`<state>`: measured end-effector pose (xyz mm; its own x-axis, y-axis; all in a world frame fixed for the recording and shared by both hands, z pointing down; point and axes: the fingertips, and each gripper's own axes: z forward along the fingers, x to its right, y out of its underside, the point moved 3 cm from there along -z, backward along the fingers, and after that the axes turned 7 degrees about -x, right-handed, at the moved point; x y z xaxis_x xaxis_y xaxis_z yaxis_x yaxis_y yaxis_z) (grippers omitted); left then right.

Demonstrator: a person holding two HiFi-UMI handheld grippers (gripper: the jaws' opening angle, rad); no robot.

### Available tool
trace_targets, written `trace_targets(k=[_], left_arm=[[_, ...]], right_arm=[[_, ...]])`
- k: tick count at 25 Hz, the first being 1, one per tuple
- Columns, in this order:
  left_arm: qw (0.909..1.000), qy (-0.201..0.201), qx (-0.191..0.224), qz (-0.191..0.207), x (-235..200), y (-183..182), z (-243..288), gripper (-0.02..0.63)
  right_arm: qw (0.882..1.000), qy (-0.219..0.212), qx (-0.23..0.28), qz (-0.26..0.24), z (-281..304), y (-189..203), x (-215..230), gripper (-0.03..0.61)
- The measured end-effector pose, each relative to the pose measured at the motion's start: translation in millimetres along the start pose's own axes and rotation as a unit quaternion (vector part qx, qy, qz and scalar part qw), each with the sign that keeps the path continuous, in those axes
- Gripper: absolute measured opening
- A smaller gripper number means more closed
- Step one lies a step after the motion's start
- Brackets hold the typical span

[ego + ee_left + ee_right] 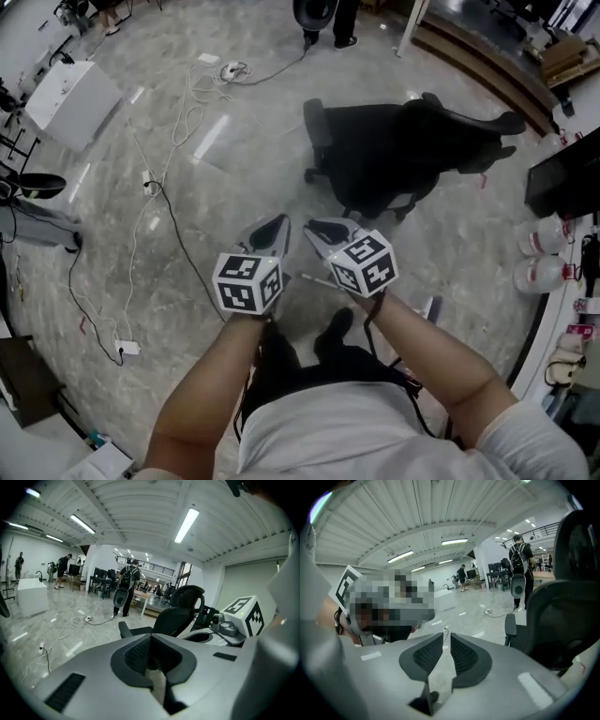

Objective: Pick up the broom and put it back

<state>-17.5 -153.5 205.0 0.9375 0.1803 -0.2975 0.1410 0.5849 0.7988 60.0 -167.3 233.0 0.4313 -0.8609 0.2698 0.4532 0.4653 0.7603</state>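
No broom shows in any view. In the head view both grippers are held side by side in front of the person's body, over the grey marble floor and pointing toward a black office chair. The left gripper has its tips together with nothing between them; its own view shows the pads meeting at the tip. The right gripper has a narrow gap between its pads, and only floor shows through it. The chair stands ahead of both grippers.
Cables trail across the floor at the left, ending in a power strip. A white box stands far left. Plastic bottles and a desk edge line the right side. A person with a backpack stands beyond the chair.
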Motion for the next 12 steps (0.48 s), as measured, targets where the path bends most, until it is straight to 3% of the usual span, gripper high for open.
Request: trace_targets(k=[6,12], left_arm=[[0.9981,0.013,-0.045,-0.040,-71.4,92.1,57.3,0.005],[0.9942,0.002,-0.079,-0.073,-158.1,213.7,108.5,0.005]], right_arm=[[0.998,-0.021,-0.059,-0.010,102.6,83.8,29.2,0.060],[0.982,-0.053,-0.166,-0.068,223.8,220.4,52.3,0.072]])
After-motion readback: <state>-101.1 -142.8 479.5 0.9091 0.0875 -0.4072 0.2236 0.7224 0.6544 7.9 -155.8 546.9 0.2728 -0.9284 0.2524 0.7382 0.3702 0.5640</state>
